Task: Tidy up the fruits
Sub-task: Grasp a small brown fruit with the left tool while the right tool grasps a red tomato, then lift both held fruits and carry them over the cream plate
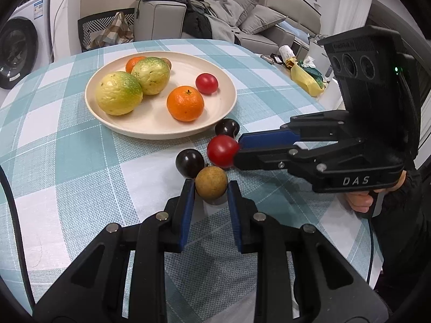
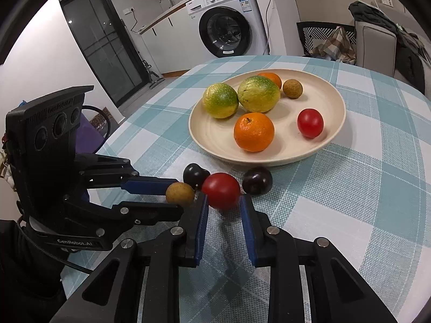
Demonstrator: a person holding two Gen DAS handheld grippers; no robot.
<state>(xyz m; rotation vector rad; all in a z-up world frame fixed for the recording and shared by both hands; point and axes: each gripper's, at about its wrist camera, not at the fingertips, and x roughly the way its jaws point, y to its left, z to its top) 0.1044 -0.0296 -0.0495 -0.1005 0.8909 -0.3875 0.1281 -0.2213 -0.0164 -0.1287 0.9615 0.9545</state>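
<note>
Grippers both spread wide rn: left gripper straddles the brown fruit, right gripper w/ the red tomato at its fingertips (neither squeezed yet), just beside the plate.

White washing machine, grey sofa, dark glass door, white walls
</note>
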